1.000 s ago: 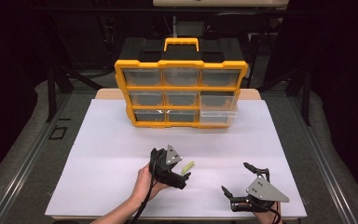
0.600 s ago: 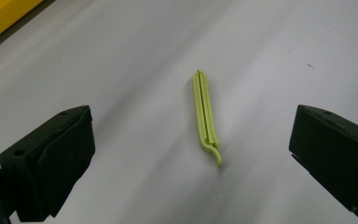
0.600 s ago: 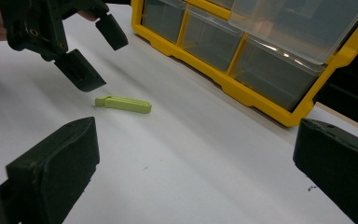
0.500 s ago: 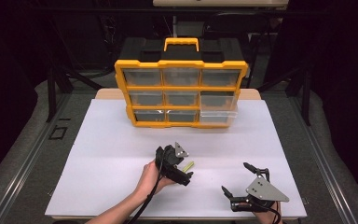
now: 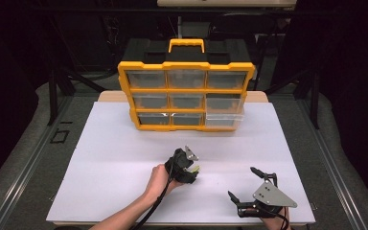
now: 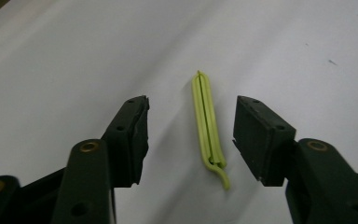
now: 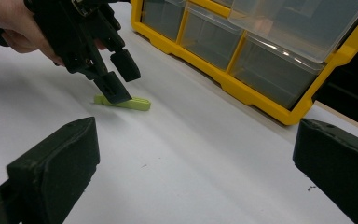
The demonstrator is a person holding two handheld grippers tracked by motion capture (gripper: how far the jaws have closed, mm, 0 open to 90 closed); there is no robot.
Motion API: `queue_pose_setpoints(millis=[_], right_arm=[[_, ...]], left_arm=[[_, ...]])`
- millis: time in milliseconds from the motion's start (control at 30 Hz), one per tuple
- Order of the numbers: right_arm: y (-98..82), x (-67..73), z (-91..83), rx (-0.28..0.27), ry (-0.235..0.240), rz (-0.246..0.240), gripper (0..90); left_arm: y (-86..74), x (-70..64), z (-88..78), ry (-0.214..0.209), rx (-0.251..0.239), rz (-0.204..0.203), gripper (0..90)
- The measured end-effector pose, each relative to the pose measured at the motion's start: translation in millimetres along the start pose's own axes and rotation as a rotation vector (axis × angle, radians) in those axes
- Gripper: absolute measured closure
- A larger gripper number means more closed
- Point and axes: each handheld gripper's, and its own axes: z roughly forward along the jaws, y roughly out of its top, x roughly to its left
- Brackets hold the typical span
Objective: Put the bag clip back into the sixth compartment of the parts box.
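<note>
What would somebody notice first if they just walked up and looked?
Probably the big yellow organizer standing at the far edge of the white table, one clear drawer pulled out. Then the little green clip lying flat between the left gripper's jaws, which have just been closing without touching it.

the lime-green clip (image 6: 208, 126) looks like smooth, slightly glossy plastic. it lies on matt white board (image 5: 124, 158), faintly speckled. the left gripper (image 6: 191, 135) has matt black plastic jaws with brass-coloured rivets. the organiser (image 5: 187, 96) has glossy yellow plastic framing and clear plastic drawers.
</note>
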Motion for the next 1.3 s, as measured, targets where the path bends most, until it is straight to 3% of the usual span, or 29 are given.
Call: queue_pose_setpoints(millis=[67, 367, 533, 700, 1000, 1300], right_arm=[[-0.1, 0.1, 0.3, 0.003, 0.000, -0.001, 0.0], [-0.2, 0.0, 0.6, 0.006, -0.001, -0.003, 0.0], [-0.2, 0.2, 0.8, 0.009, -0.001, -0.003, 0.1], [-0.1, 0.6, 0.9, 0.012, -0.003, -0.004, 0.7], [-0.2, 0.6, 1.4, 0.013, -0.004, -0.004, 0.7], [-0.3, 0.2, 1.9, 0.013, -0.001, -0.004, 0.7]], left_arm=[[-1.0, 1.7, 3.2, -0.023, -0.006, -0.025, 51.5], [-3.2, -1.1, 9.4, -0.021, -0.009, -0.046, 60.0], [-4.7, -5.5, 8.9, -0.019, -0.022, -0.051, 72.2], [-8.0, -3.9, 9.7, -0.032, -0.052, -0.107, 79.5], [-6.3, -0.2, 7.3, -0.050, -0.040, -0.110, 80.1], [0.9, 11.6, -3.9, -0.068, -0.016, -0.077, 80.1]])
